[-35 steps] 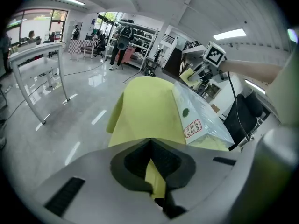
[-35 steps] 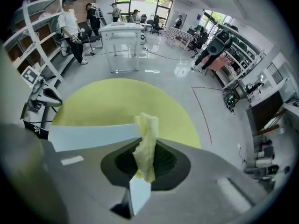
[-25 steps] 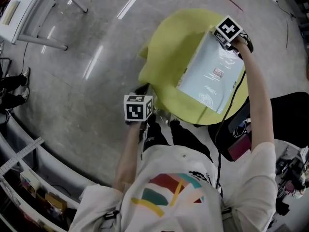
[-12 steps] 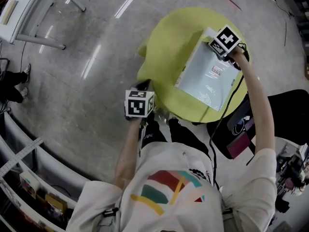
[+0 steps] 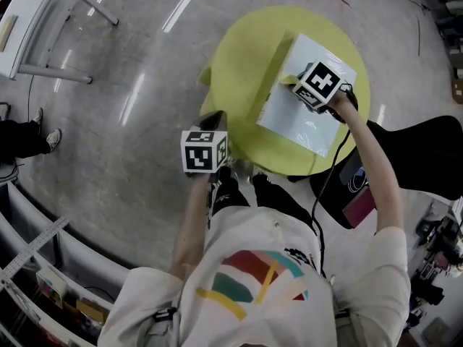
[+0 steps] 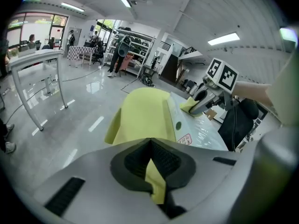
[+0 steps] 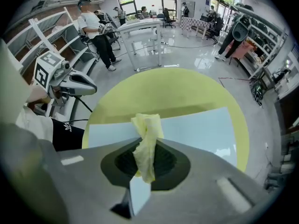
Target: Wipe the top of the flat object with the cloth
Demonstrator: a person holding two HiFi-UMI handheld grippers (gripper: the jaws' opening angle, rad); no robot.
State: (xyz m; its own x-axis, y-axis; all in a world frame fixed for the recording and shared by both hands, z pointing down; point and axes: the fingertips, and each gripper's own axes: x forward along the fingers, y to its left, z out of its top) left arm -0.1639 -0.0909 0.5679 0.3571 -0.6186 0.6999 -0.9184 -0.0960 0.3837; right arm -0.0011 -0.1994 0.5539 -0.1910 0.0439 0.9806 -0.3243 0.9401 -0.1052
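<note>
A pale blue flat object (image 5: 322,55) lies on a round table under a yellow cover (image 5: 242,63). My right gripper (image 5: 294,85) stands over the flat object's left part, pointing steeply down. It is shut on a bunched yellow cloth (image 7: 146,141) that hangs onto the flat object (image 7: 196,129). My left gripper (image 5: 212,121) is at the table's near left edge. Its jaws are shut on a fold of the yellow cover (image 6: 155,181). The left gripper view also shows the flat object (image 6: 201,130) and the right gripper (image 6: 194,107) with the cloth at its tip.
A white table (image 5: 32,27) on metal legs stands at the upper left. A black chair (image 5: 427,157) and a cable sit to the right of the round table. Shelving (image 5: 29,251) runs along the lower left. People stand far off by desks (image 7: 100,31).
The right gripper has slid with the cloth across the flat object, from its far right corner toward its left part. The left gripper has risen a little, still holding the cover.
</note>
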